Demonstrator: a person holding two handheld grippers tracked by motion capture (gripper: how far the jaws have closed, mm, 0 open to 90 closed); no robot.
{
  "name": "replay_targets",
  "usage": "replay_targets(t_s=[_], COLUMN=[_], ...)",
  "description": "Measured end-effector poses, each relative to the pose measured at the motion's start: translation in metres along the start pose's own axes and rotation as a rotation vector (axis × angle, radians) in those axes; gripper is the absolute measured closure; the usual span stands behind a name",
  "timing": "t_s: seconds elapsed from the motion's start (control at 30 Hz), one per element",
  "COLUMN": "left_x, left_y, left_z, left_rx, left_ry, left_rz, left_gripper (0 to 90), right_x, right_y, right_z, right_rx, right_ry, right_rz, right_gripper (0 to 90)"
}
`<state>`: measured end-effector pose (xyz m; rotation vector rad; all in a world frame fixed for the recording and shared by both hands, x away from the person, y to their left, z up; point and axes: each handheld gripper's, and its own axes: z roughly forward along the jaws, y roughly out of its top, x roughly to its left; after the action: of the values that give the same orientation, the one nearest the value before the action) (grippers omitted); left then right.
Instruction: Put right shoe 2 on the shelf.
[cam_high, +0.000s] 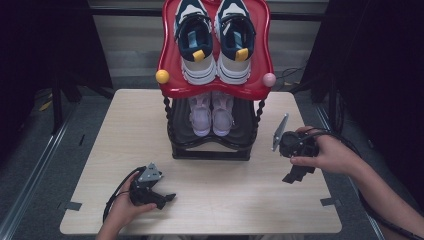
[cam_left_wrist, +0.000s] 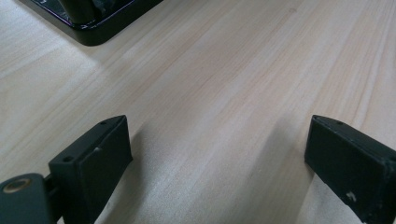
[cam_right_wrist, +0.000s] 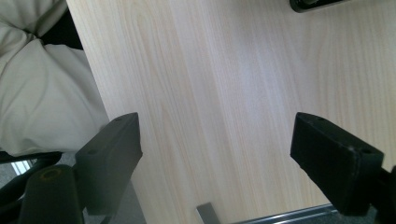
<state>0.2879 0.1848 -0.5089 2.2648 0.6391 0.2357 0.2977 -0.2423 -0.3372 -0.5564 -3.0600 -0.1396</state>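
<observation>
A red and black two-tier shoe rack (cam_high: 215, 87) stands at the table's far middle. A navy and white pair of sneakers (cam_high: 214, 40) sits on the red top shelf, and a pale pink pair (cam_high: 212, 114) on the black lower shelf. My left gripper (cam_high: 165, 198) rests low at the near left of the table, open, with bare wood between its jaws (cam_left_wrist: 217, 154). My right gripper (cam_high: 296, 174) is held at the right of the rack, pointing back toward the near edge, open over bare wood (cam_right_wrist: 217, 144). The rack's black base corner (cam_left_wrist: 88, 28) lies ahead of the left gripper.
The light wooden table (cam_high: 210, 200) has dark floor around it. A yellow knob (cam_high: 162, 76) and a pink knob (cam_high: 269, 79) stick out at the red shelf's front corners. The person's light trousers (cam_right_wrist: 42, 88) lie beyond the near table edge.
</observation>
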Motion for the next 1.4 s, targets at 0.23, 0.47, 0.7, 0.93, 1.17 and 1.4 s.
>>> replay_targets(t_s=[0.23,0.47,0.7,0.93,1.17,1.4], left_x=[0.000,0.000,0.000,0.000,0.000,0.000], left_y=[0.000,0.000,0.000,0.000,0.000,0.000], left_z=[0.000,0.000,0.000,0.000,0.000,0.000], left_rx=[-0.001,0.000,0.000,0.000,0.000,0.000], left_ry=[0.000,0.000,-0.001,-0.002,-0.001,-0.001], left_rz=[0.000,0.000,-0.003,-0.003,-0.003,-0.003], left_gripper=[6.7,6.7,6.7,6.7,6.7,6.7], right_x=[-0.003,-0.004,-0.006,-0.007,-0.006,-0.006], right_y=[-0.007,-0.015,-0.022,-0.029,-0.035,-0.041], right_z=[0.015,0.033,0.052,0.066,0.081,0.094], right_rx=[-0.026,-0.036,-0.032,-0.053,-0.076,-0.098], right_ry=[0.004,0.025,0.028,0.037,0.041,0.036], right_rz=[0.006,0.036,0.046,0.071,0.102,0.126], right_gripper=[15.8,15.8,15.8,15.8,15.8,15.8])
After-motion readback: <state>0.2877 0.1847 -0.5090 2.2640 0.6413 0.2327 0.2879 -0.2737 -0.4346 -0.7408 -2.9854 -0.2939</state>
